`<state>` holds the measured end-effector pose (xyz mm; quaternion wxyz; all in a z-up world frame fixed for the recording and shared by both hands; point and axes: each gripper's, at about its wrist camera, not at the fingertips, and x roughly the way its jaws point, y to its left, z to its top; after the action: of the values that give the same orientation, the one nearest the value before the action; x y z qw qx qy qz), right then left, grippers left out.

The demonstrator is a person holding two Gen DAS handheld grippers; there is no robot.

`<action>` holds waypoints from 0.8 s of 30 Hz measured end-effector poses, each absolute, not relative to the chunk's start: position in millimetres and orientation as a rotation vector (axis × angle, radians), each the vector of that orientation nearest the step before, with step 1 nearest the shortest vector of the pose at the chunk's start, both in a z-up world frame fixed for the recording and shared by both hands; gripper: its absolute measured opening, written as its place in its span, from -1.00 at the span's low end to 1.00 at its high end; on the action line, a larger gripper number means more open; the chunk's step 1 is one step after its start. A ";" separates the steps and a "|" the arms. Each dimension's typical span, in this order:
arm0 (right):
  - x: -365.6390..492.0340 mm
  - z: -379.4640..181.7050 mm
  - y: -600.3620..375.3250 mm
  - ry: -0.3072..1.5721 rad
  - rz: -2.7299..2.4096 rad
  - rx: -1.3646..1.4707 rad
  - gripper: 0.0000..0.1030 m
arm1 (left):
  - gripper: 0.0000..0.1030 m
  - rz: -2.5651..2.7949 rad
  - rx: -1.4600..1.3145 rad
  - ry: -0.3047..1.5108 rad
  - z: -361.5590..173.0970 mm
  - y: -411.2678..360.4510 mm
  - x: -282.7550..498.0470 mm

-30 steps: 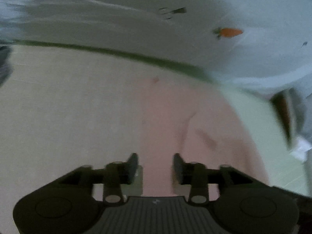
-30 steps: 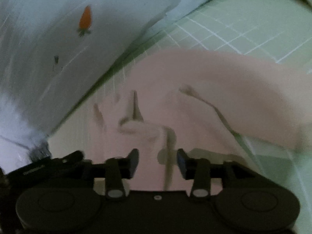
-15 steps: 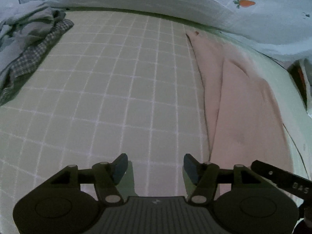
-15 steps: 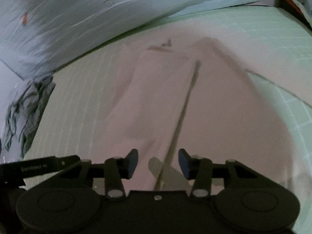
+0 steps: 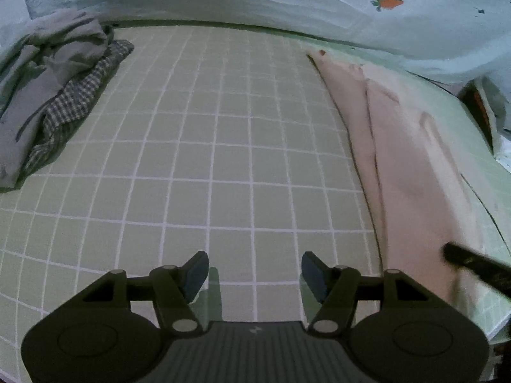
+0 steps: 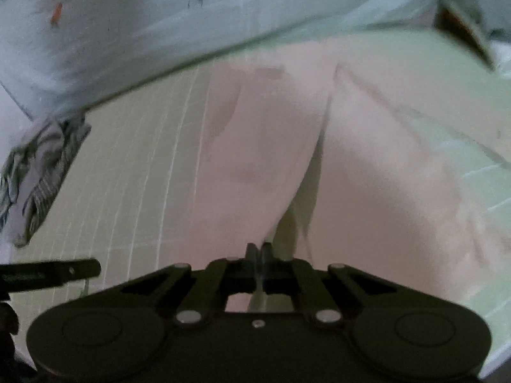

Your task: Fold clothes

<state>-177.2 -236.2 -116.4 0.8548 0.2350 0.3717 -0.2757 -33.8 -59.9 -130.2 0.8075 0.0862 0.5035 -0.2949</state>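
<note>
A pink garment (image 5: 412, 159) lies stretched out along the right side of the green grid mat (image 5: 207, 159). In the right wrist view it fills the middle (image 6: 255, 146), with a gap between its two long parts. My left gripper (image 5: 255, 274) is open and empty above bare mat, left of the garment. My right gripper (image 6: 258, 252) is shut, its fingertips pressed together at the garment's near edge; the cloth seems pinched between them. The right gripper's side also shows as a dark bar in the left wrist view (image 5: 476, 265).
A heap of grey and checked clothes (image 5: 54, 95) lies at the mat's far left, also in the right wrist view (image 6: 38, 172). A pale sheet with carrot prints (image 5: 319, 3) runs along the far edge. A dark box (image 5: 479, 108) sits at the far right.
My right gripper has closed at the pink garment's near edge; it was open half a second ago. My left gripper has opened wider and stays over bare mat.
</note>
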 end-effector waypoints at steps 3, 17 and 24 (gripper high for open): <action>-191.0 -94.9 -231.8 0.729 -0.627 0.451 -0.95 | 0.27 -0.667 0.188 1.081 -131.0 -66.2 -36.6; -205.9 -119.0 -275.2 0.833 -0.703 0.493 0.12 | 0.57 -0.694 0.230 1.069 -132.6 -111.9 -48.5; -230.3 -115.3 -329.8 0.795 -0.741 0.472 1.00 | 0.77 -0.658 0.232 1.053 -129.6 -158.4 -58.9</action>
<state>-230.3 -329.8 -115.3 0.8296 0.2226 0.3747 -0.3491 -58.9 -158.4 -129.6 0.8072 0.1084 0.4921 -0.3074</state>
